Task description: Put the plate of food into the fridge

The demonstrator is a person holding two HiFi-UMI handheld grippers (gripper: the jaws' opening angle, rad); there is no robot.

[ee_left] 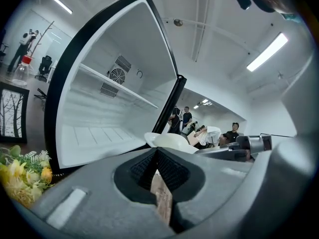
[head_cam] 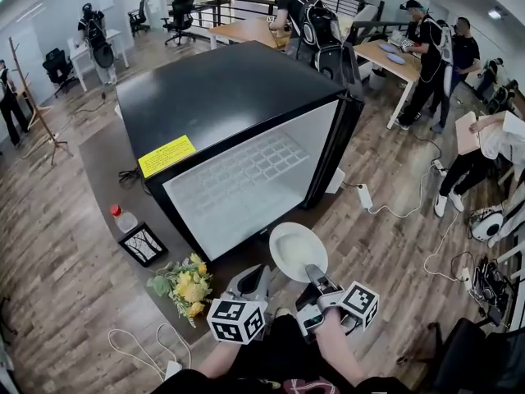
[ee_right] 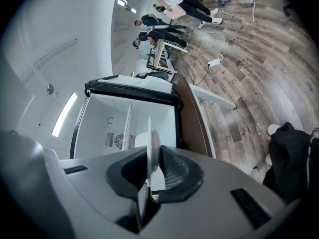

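The black fridge [head_cam: 230,97] with its white inside stands with the door swung open. The round white plate [head_cam: 297,251] hangs just in front of the opening, still outside. The right tongs [head_cam: 316,276] pinch its rim, nearly closed. Beside them, the left tongs [head_cam: 250,281] are pressed together with nothing between.

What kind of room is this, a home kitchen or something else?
Probably an open-plan office or lab, not a kitchen: light wooden desks, black wheeled office chairs, and a small black fridge standing on the wood-plank floor near a white power strip.
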